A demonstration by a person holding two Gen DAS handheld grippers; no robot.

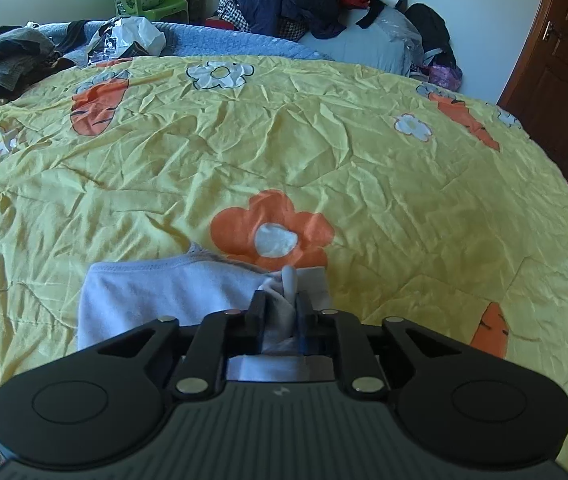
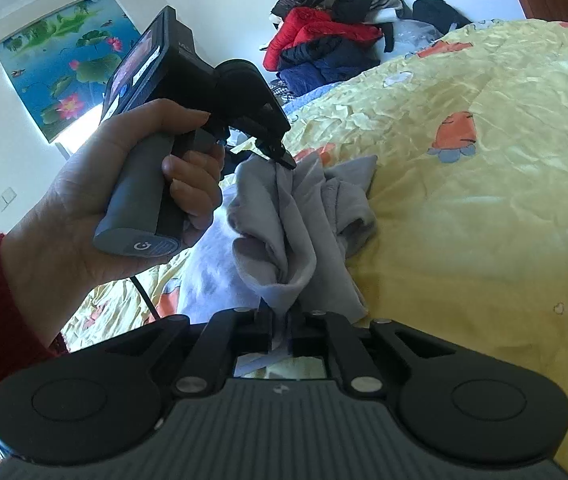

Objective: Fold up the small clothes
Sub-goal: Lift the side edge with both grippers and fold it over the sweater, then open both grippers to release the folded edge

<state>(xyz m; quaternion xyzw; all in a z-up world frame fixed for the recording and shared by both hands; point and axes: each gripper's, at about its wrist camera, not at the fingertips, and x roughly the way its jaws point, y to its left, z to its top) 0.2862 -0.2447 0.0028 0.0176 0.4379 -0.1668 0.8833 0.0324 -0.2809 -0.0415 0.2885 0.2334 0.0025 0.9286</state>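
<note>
Left wrist view: the grey cloth (image 1: 151,296) lies at the near edge of the bed (image 1: 324,152). It looks light, soft and limp, so an edge or corner is the best place to hold. The left tool (image 1: 279,300) is narrow, with a fold pinched between.

Right wrist view: the right tool (image 2: 281,320) is almost closed, gripping bunched cloth (image 2: 296,216). The left tool (image 2: 286,160) grips the cloth's far end.

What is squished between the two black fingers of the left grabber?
A bunched fold of the pale grey garment sits between the left gripper's fingers, over the yellow bedspread. The left wrist view shows it best.
</note>
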